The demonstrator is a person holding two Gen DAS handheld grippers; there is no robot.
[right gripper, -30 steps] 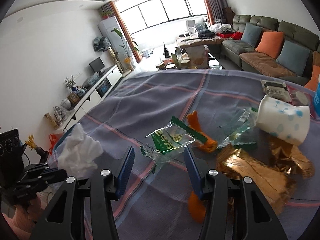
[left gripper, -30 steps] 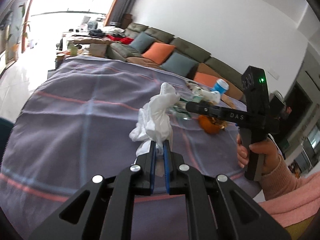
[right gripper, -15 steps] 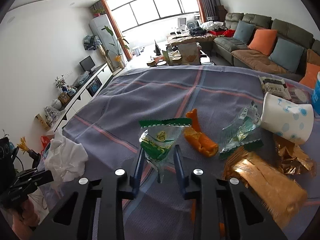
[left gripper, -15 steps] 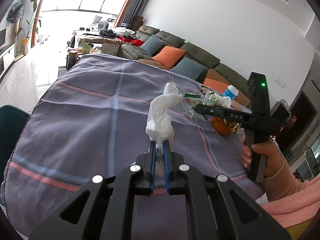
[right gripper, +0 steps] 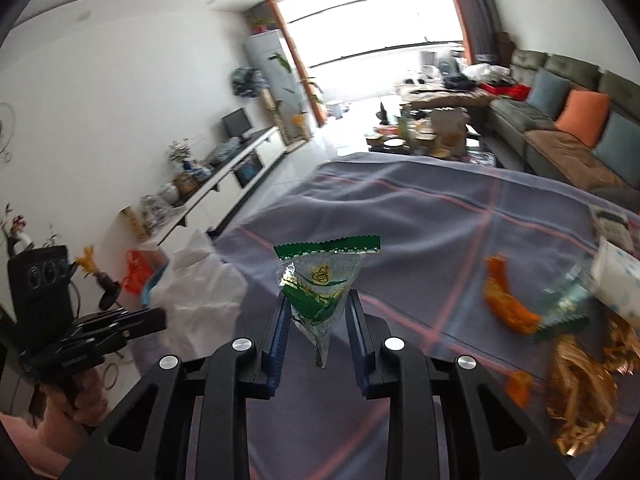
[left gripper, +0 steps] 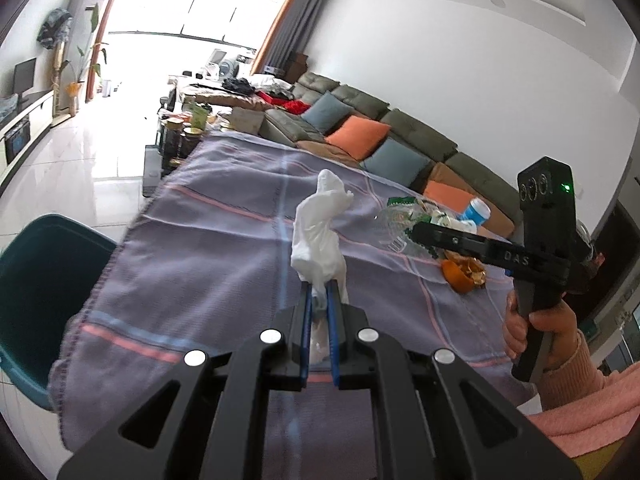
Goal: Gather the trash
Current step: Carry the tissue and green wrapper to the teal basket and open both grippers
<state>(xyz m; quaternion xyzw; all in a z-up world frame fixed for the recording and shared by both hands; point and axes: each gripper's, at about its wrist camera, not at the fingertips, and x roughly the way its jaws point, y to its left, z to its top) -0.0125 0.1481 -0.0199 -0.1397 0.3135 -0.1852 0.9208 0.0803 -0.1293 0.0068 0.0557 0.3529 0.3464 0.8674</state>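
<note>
My left gripper (left gripper: 319, 296) is shut on a crumpled white tissue (left gripper: 320, 232) and holds it above the purple cloth-covered table (left gripper: 200, 256). A teal bin (left gripper: 36, 280) stands by the table's left edge. My right gripper (right gripper: 317, 324) is shut on a clear green-printed wrapper (right gripper: 320, 280), lifted off the table; its fingers stand a little apart around the wrapper. The tissue (right gripper: 200, 292) and left gripper (right gripper: 120, 326) also show in the right wrist view. The right gripper (left gripper: 420, 232) shows in the left wrist view, holding the wrapper (left gripper: 400, 220).
On the table's right part lie orange peel (right gripper: 506, 304), gold foil wrappers (right gripper: 580, 380), another clear wrapper (right gripper: 568, 292) and a white dotted paper cup (right gripper: 616, 276). A sofa with cushions (left gripper: 360, 136) stands behind the table. A low TV cabinet (right gripper: 224, 184) runs along the far wall.
My right gripper closed on the green-printed wrapper and lifted it off the table. My left gripper carried the tissue toward the table's left edge; the teal bin came further into view.
</note>
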